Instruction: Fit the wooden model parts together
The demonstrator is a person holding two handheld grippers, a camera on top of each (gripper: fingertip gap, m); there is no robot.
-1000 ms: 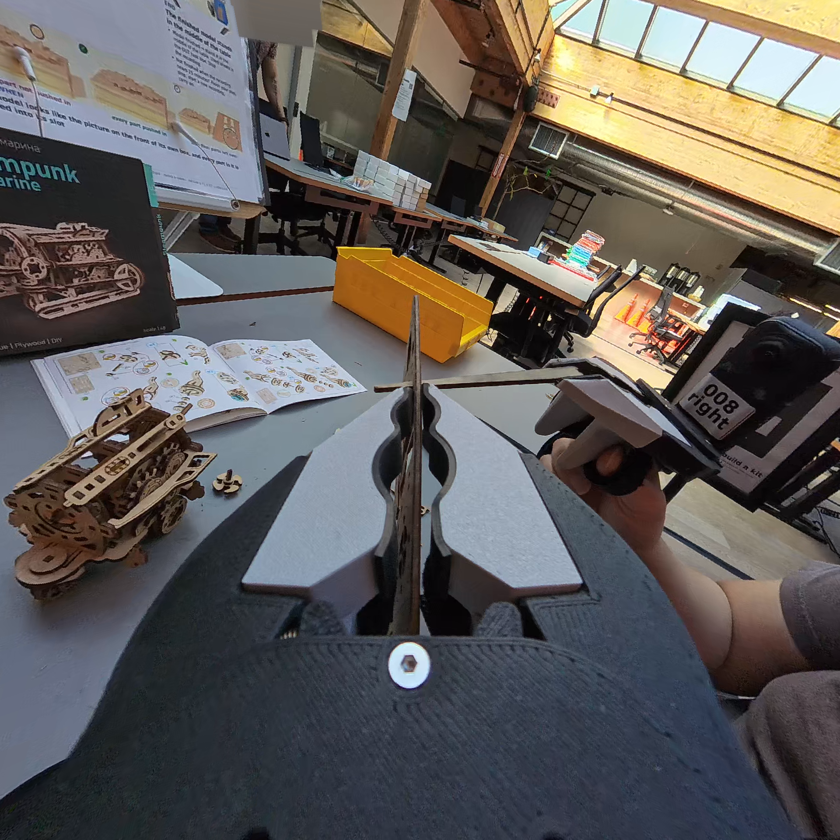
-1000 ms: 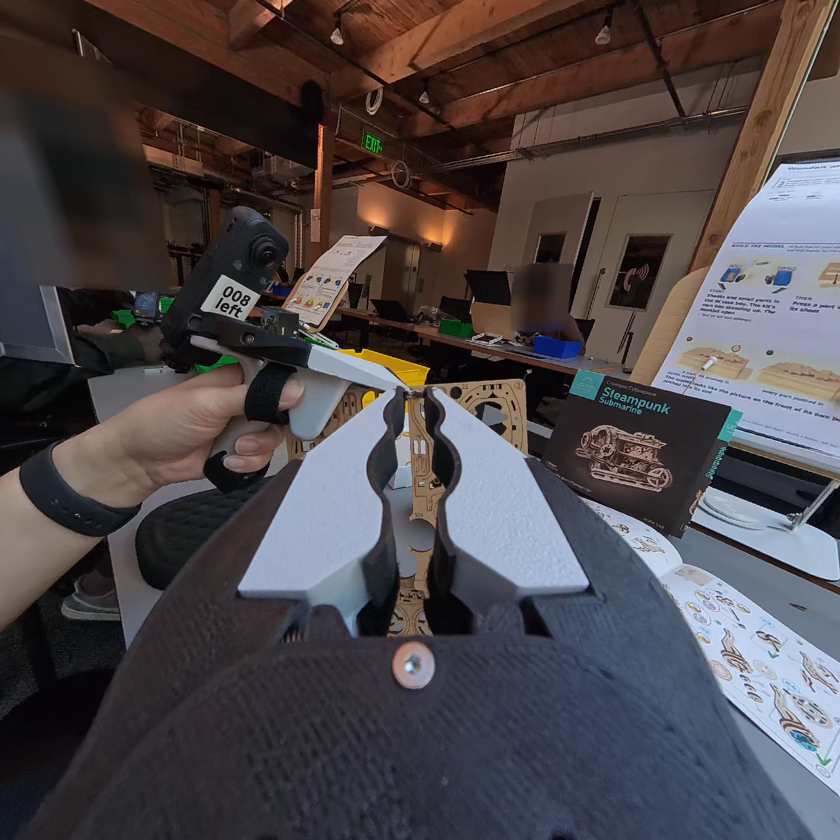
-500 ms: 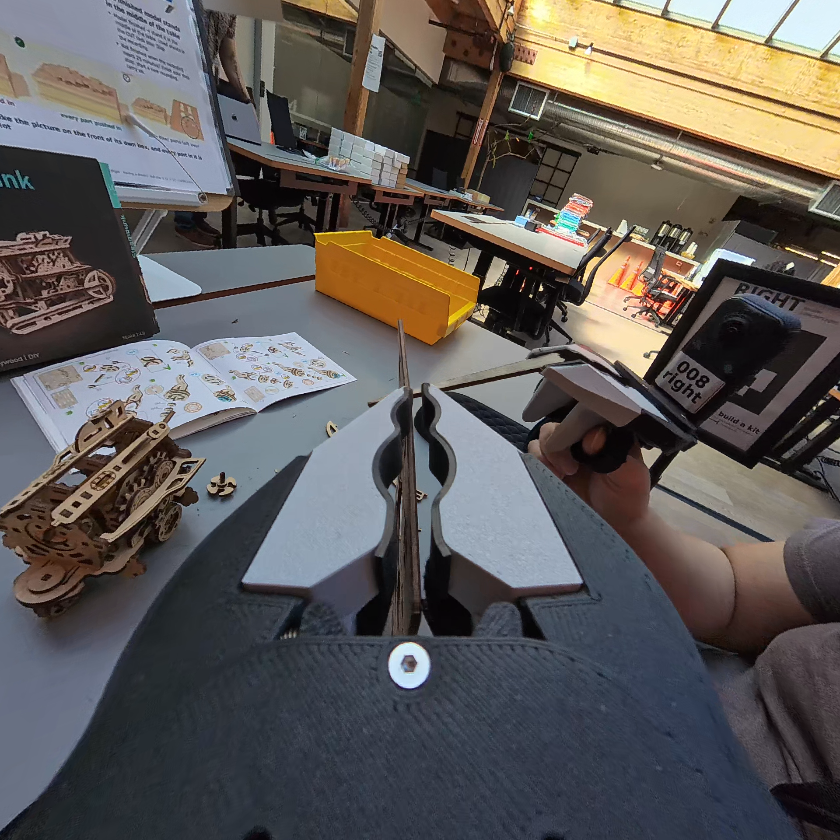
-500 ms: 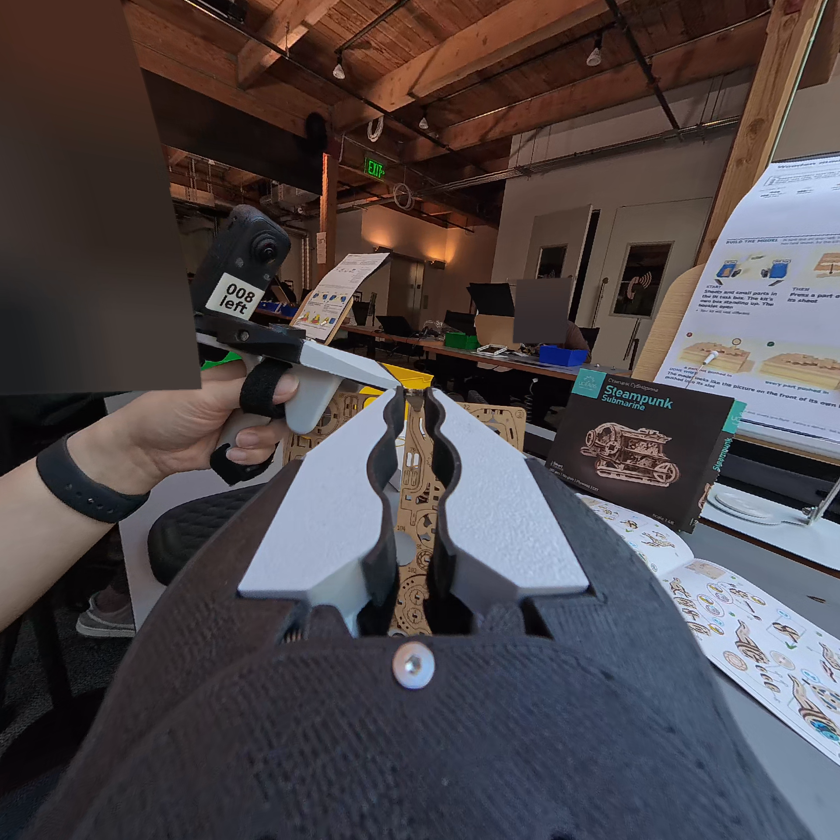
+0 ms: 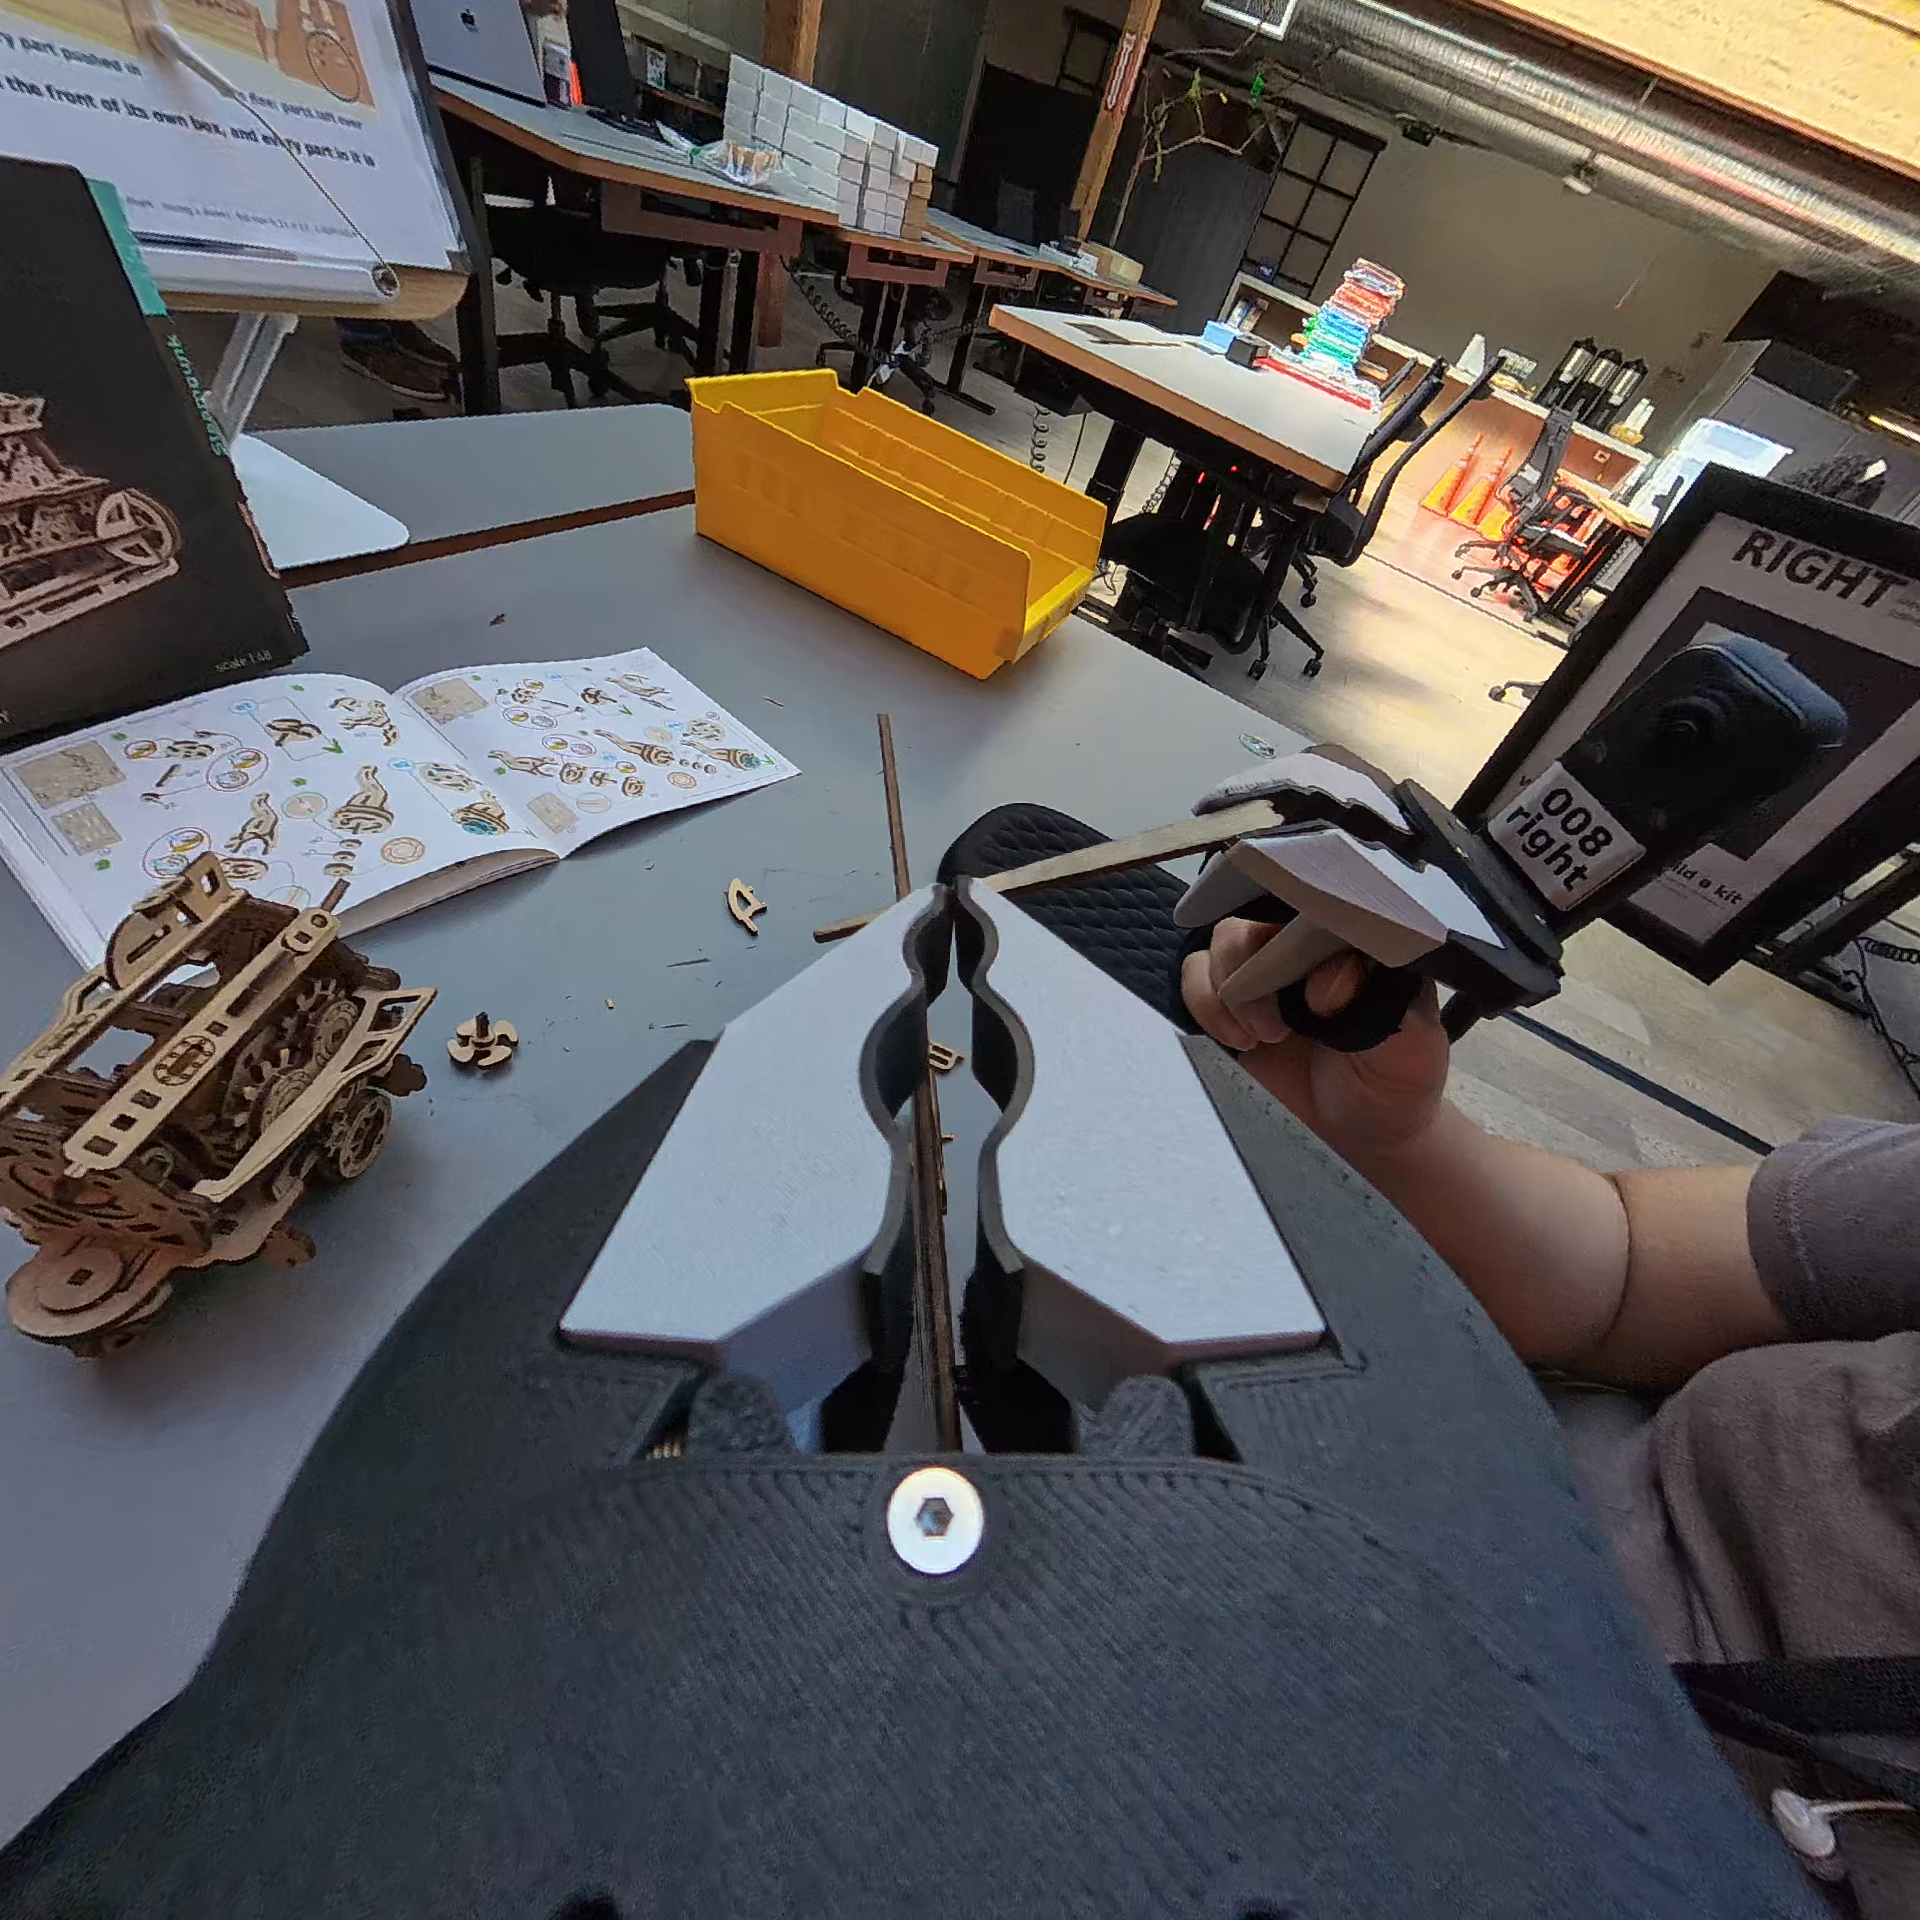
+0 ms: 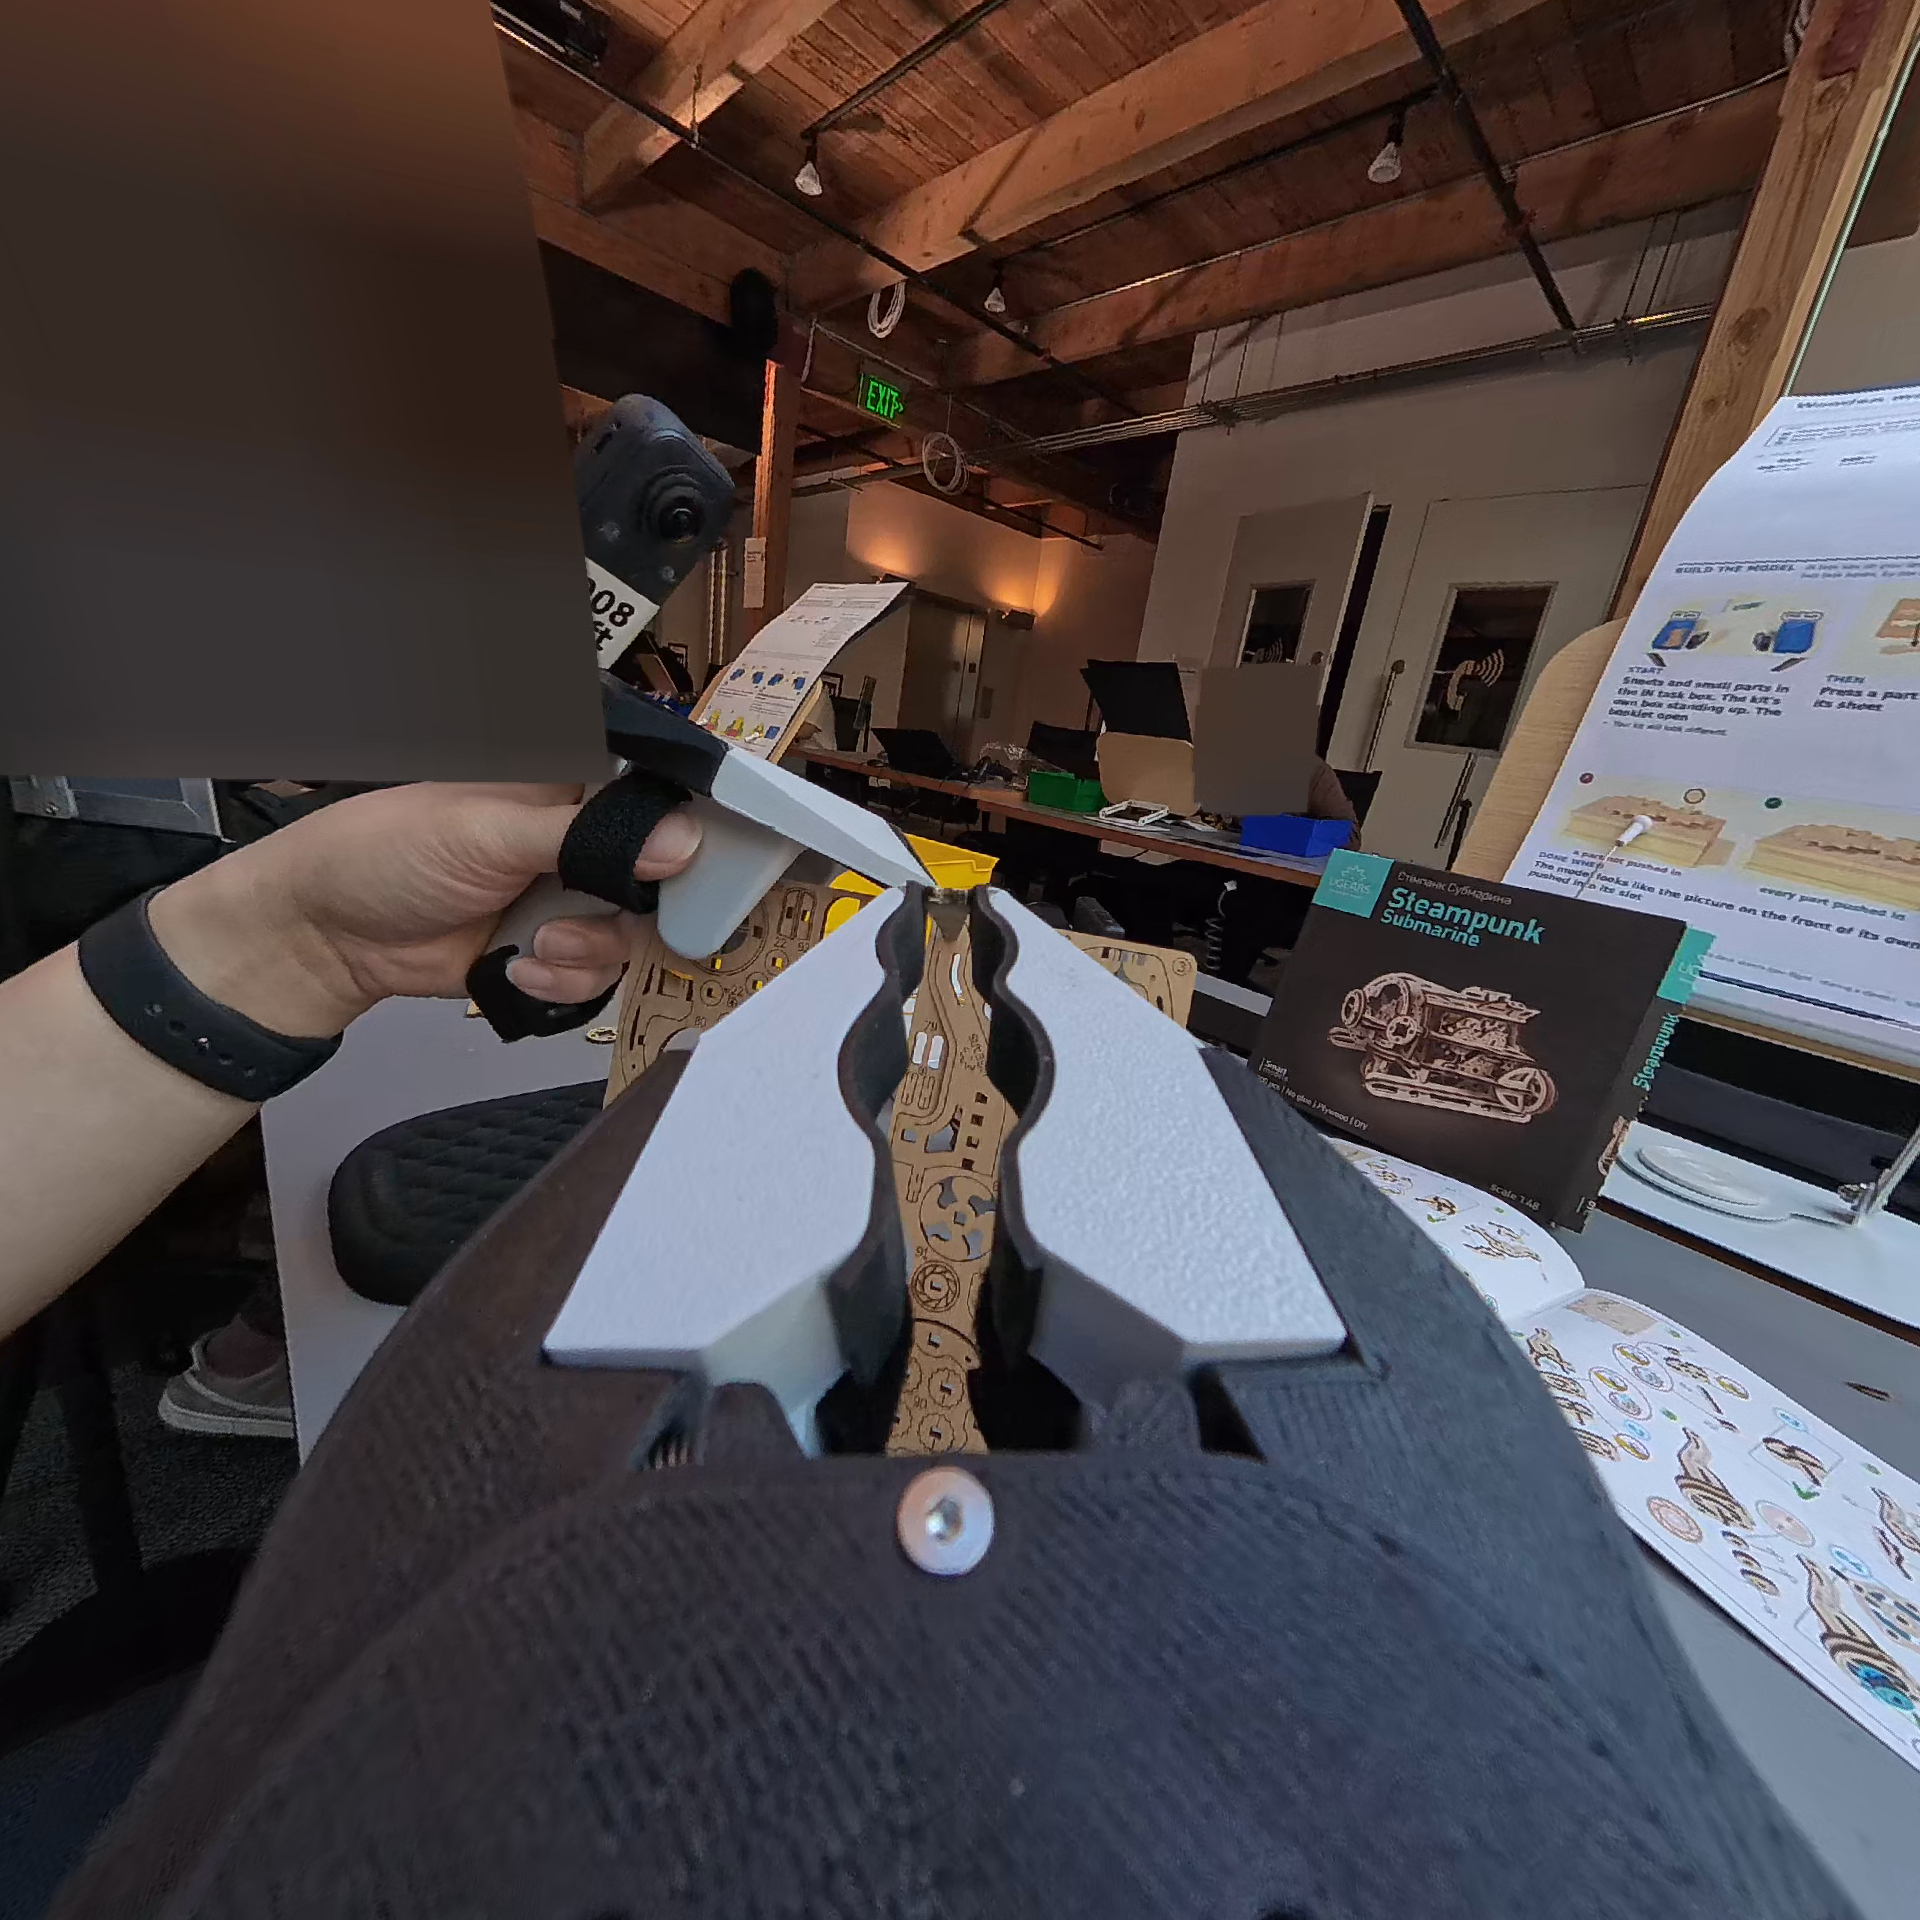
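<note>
My left gripper is shut on a thin plywood parts sheet, seen edge-on and sticking out past the fingertips. The right wrist view shows that sheet's cut-out face hanging under the left gripper. My right gripper is shut on a thin wooden piece, held flat and crossing just beyond the left fingertips. The right gripper also shows in the left wrist view. A part-built wooden model stands on the grey table at the left.
An open instruction booklet lies behind the model, with the dark kit box upright behind it. A yellow bin sits farther back. Small loose wooden parts lie near the model. A black padded rest lies under the grippers. Across from one pair of fingers to the other is roughly 6 centimetres. The part-built wooden model lies around 20 centimetres away from my left fingertips.
Both grippers have come lower toward the table and closer together. The left fingertip now sits right at the right gripper's tips. Both grips are unchanged.
</note>
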